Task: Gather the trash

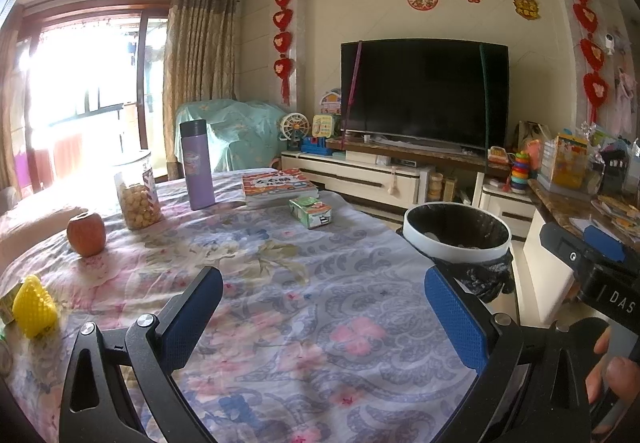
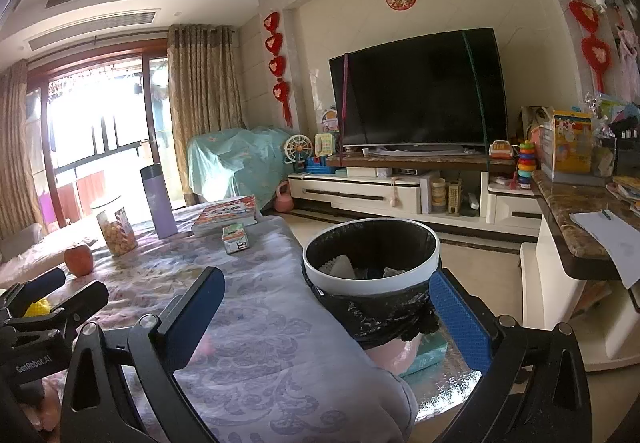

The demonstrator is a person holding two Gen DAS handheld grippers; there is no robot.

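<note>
We hold both claws wide and empty over a tabletop (image 1: 320, 283) draped in a floral cloth. The left claw (image 1: 324, 307) hovers above the bare middle of the cloth, its blue pads spread far apart with nothing between them. The right claw (image 2: 326, 317) is just as wide, poised at the tabletop's right edge, and its right pad sits just beside the trash bin (image 2: 372, 255).

The bin — white-rimmed, lined with a black bag — stands on the floor just beside the tabletop's edge. Inside it we see some pale crumpled scraps (image 2: 342, 267) lying at the bottom.

On the cloth, well apart from our claws, things line the far and left sides: a small green carton (image 1: 312, 212) near a stack of books (image 1: 278, 185), a purple flask (image 1: 196, 165) upright, a clear jar of round snacks (image 1: 136, 191) beside it, and an apple (image 1: 86, 233) nearer the left edge. A yellow knobbly object (image 1: 34, 305) sits at the left edge, closest to the left claw; what it is we cannot tell.

A hand (image 1: 612, 375) grips the right claw's handle, seen at the lower right of the left view.
</note>
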